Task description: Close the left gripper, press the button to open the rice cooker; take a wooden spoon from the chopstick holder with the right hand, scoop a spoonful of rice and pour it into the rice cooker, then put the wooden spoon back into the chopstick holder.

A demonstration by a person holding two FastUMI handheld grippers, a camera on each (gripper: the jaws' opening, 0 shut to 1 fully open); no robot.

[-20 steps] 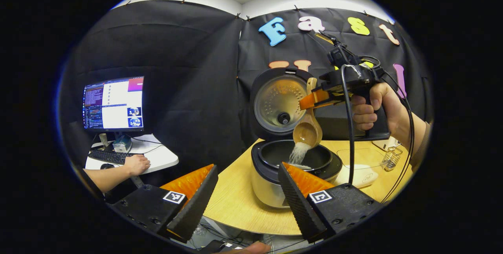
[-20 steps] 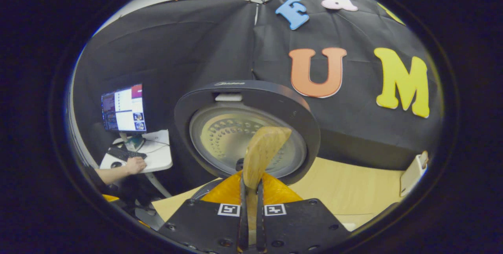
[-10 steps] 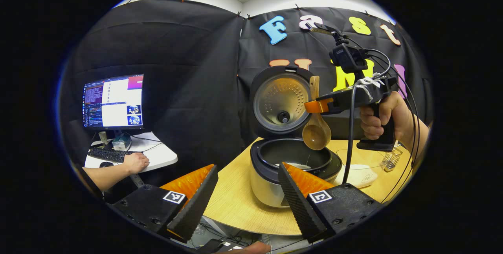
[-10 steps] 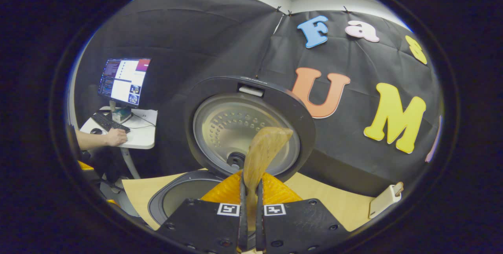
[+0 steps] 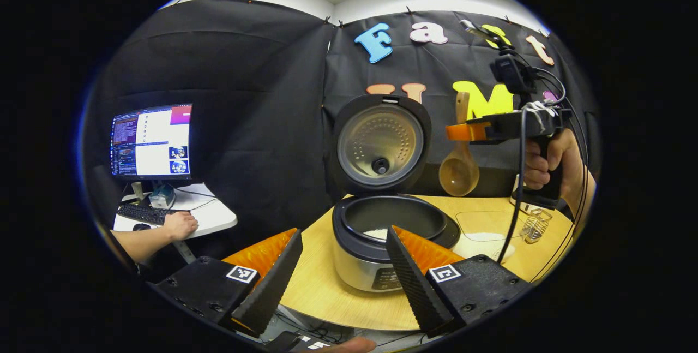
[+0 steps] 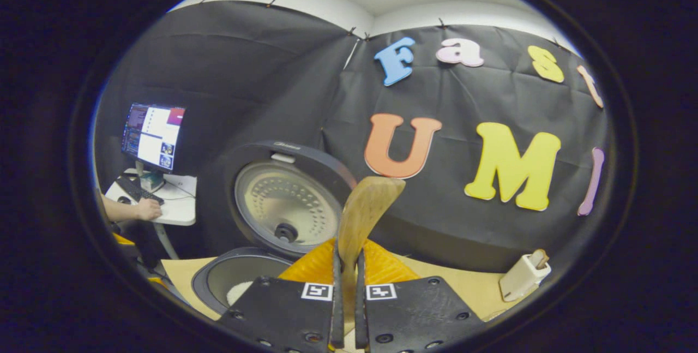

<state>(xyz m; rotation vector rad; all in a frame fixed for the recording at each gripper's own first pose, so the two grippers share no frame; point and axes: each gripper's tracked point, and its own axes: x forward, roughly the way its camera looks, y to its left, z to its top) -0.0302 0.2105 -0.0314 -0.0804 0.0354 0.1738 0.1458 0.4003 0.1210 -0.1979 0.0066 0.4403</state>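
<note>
The rice cooker (image 5: 381,244) stands on the wooden table with its lid (image 5: 380,143) up and a little white rice (image 5: 375,232) in the pot. My left gripper (image 5: 343,232) hangs open in front of it, holding nothing. To the right of the cooker, a hand holds my right gripper (image 5: 463,132), shut on the wooden spoon (image 5: 459,170), whose empty bowl hangs down. In the right gripper view the spoon's handle (image 6: 362,216) rises between the pressed fingers of the right gripper (image 6: 347,257), with the cooker (image 6: 234,285) lower left and the white chopstick holder (image 6: 522,282) at the right.
A clear dish of rice (image 5: 482,238) and a small wire rack (image 5: 534,227) sit on the table (image 5: 327,282) right of the cooker. Off to the left, a person's hand (image 5: 180,225) rests at a keyboard on a white desk under a monitor (image 5: 150,140).
Rice stopped falling from the spoon into the pot. The right gripper then carried the emptied spoon up and to the right, away from the cooker. The left gripper stayed open.
</note>
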